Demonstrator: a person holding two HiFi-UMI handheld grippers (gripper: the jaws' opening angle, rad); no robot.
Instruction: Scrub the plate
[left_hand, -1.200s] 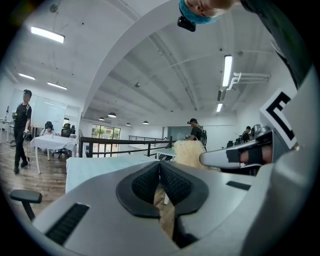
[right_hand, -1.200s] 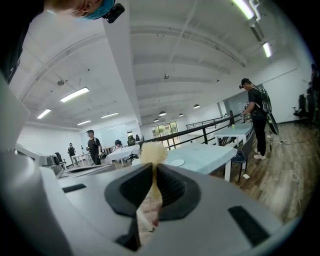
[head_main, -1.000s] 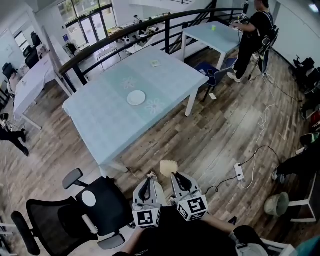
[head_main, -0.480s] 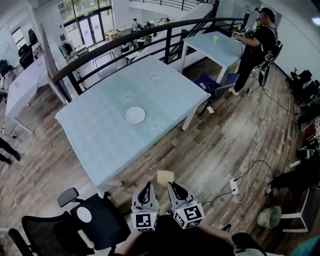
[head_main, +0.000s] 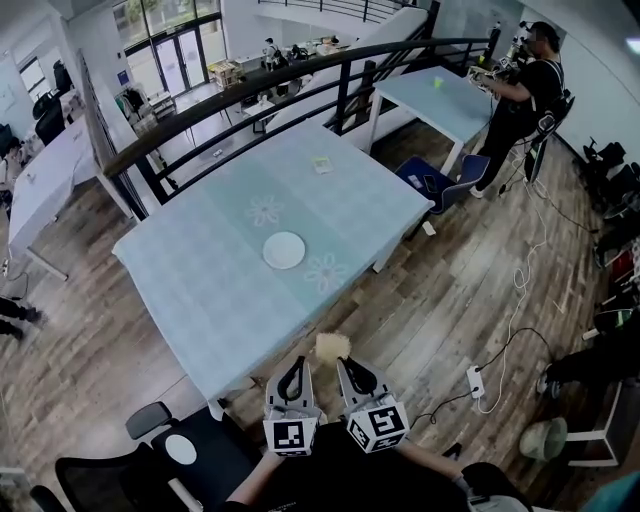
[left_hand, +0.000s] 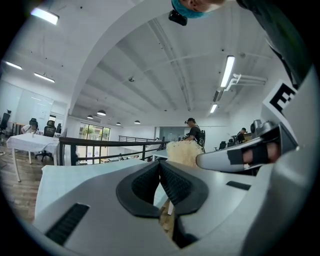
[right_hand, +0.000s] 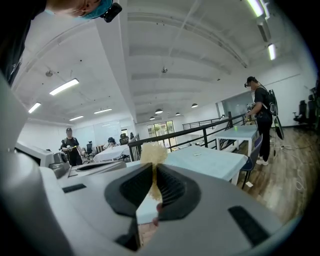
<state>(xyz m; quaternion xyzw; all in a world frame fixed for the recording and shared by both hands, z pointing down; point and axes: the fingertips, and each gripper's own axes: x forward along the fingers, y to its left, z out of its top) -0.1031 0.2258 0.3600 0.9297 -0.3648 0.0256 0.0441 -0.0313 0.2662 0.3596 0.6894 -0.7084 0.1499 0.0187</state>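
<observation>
Pale-blue table (head_main: 200, 270) bears the white plate (head_main: 284, 250), flat, at 12 o'clock; well apart from it, the right gripper (head_main: 345, 363) pinches a fluffy scrubber (head_main: 332, 347) pointing lengthwise toward 12; the left gripper (head_main: 296, 363) is pressed together, empty.

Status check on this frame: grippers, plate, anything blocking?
Left gripper shut, empty. Right gripper shut on scrub pad. Plate untouched mid-table, both grippers short of its near edge. No obstacle seen between.

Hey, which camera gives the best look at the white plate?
The head view: the plate lies whole and unobstructed on the blue table, seen from above. Neither gripper view shows it; both skim the tabletop at a low angle.
</observation>
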